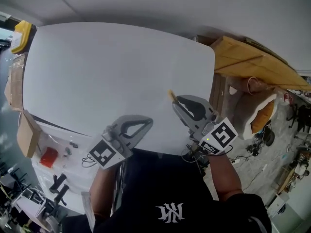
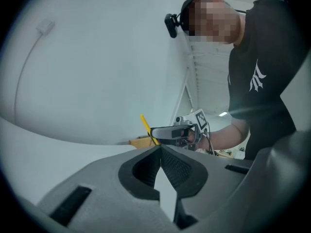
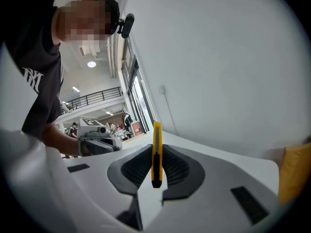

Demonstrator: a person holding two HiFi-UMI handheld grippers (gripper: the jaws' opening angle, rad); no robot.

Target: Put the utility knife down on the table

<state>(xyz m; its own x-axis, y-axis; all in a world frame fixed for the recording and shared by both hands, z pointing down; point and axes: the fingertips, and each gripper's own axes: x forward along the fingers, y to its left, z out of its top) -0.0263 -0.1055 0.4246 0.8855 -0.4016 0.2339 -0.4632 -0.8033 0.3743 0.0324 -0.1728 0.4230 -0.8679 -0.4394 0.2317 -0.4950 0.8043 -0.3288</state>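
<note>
A slim yellow utility knife (image 3: 156, 152) stands clamped between the jaws of my right gripper (image 3: 156, 149), its tip poking past them. From the head view only its yellow end (image 1: 171, 95) shows ahead of the right gripper (image 1: 177, 101), above the white table (image 1: 107, 76) near its front right edge. The same knife (image 2: 145, 125) appears in the left gripper view, sticking out of the right gripper. My left gripper (image 1: 148, 122) hovers over the table's front edge, jaws shut with nothing between them (image 2: 159, 148).
A cardboard box (image 1: 252, 64) and bags lie on the floor right of the table. Another box (image 1: 26, 132) and a white shelf with a red item (image 1: 48, 157) sit at lower left. A yellow object (image 1: 22, 35) lies beyond the table's far left corner.
</note>
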